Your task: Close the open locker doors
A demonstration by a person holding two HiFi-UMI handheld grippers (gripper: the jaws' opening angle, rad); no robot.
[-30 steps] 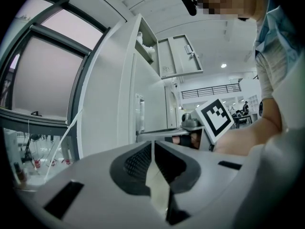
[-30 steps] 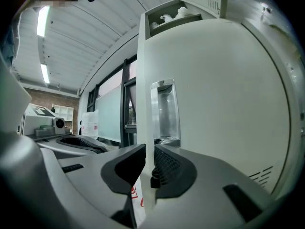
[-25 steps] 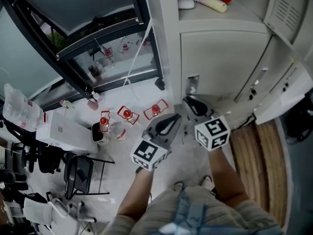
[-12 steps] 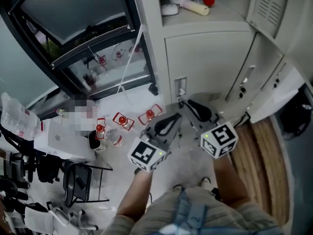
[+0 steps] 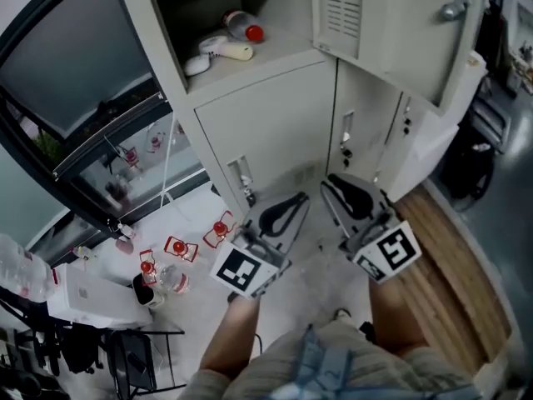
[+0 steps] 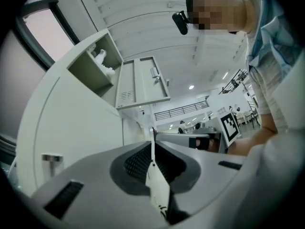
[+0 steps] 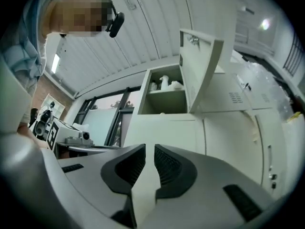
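A grey bank of lockers (image 5: 266, 132) stands ahead of me. Its upper left compartment (image 5: 225, 23) is open and holds a red-capped bottle (image 5: 243, 27) and white items. That compartment's door (image 5: 358, 15) swings out to the right. Low on the right, another pale door panel (image 5: 433, 144) juts out. My left gripper (image 5: 283, 211) and right gripper (image 5: 350, 194) hang side by side before the closed lower door, touching nothing. Both are shut and empty. The left gripper view shows its jaws (image 6: 152, 144) below the open door (image 6: 143, 82). The right gripper view has its jaws (image 7: 149, 149) under the same door (image 7: 202, 70).
To the left a dark-framed window (image 5: 83, 140) runs down to the floor. Small red-capped bottles in red frames (image 5: 175, 248) and a white box (image 5: 83, 298) lie on the pale floor at the left. A wooden floor strip (image 5: 466, 282) runs along the right.
The view has swung up toward the lockers, so the open upper compartment and its door now fill the top. Both grippers stay shut; the right one has shifted a little to the right.
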